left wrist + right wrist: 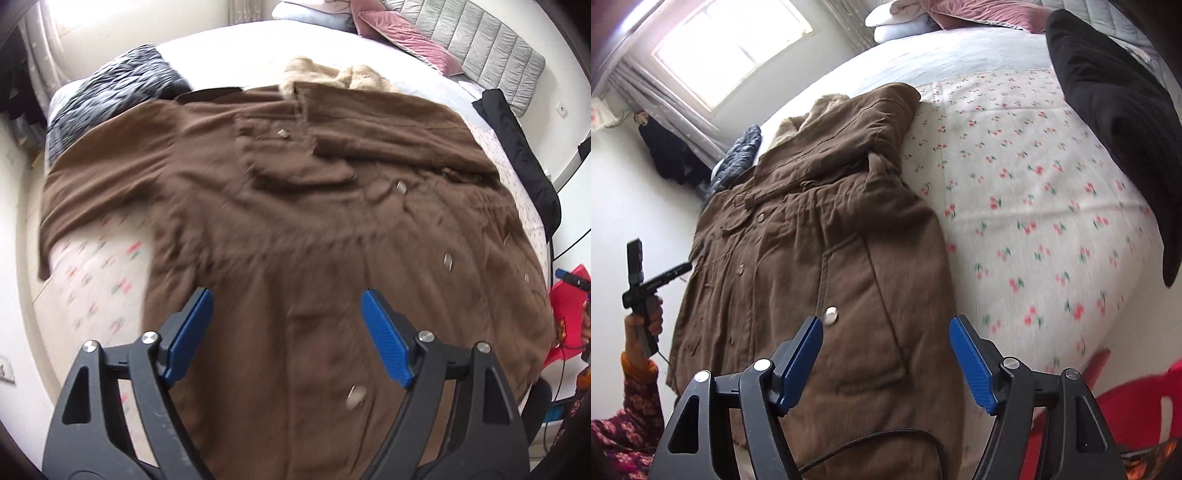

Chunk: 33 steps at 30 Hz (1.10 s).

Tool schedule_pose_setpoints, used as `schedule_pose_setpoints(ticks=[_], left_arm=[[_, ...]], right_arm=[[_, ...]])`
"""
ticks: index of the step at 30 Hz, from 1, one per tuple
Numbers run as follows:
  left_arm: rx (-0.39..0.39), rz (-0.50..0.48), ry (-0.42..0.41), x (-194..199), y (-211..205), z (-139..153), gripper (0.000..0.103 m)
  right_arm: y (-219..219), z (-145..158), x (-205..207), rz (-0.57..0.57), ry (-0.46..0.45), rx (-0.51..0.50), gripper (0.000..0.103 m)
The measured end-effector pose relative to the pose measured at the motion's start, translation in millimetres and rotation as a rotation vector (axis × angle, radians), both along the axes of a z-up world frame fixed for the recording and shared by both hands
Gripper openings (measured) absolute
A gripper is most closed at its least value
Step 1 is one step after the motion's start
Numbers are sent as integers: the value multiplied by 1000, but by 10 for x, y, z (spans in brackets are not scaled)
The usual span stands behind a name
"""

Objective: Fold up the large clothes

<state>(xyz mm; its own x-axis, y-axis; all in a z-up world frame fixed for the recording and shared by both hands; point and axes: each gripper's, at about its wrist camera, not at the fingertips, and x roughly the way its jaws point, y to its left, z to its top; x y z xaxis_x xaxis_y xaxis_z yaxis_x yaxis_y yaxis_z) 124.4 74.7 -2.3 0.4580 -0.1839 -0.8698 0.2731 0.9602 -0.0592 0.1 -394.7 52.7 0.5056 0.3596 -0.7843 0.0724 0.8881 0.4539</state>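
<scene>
Two dark garments (110, 88) (1126, 122) flank the brown coat (295, 221).

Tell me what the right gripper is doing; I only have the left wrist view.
Observer: The right gripper is open, with nothing between its pads, above the right-hand edge of the brown coat.
Operator: Check what lies below it.
Observer: A black cable runs across the coat's lower part in that view.
Operator: Report the space right of the coat.
Observer: Bare cherry-print sheet reaches to a black garment, which lies apart from the coat.
</scene>
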Motion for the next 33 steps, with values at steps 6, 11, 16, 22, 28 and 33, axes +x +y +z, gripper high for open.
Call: schedule_pose_setpoints(ticks=[6,11,16,22,28,33], left_arm=[[34,49,58,-646,617,-112,83],[-103,116,175,-1023,1090,-440,83],[-349,113,273,-1334,1227,-693,68],[-365,83,195,-1581,1076,-567,20],[-492,93,24,-1757,1174,46,14],[-424,129,128,-1781,1308,-216,14]], right_arm=[[-17,-30,-487,-14,-16,42,73],[-93,-165,-723,-19,1,87,74],[-231,-499,-686,-84,28,182,74],[-182,-682,-647,-131,13,398,15],[196,58,-909,-22,-163,387,8],[-166,-60,-1185,-150,-92,290,5]])
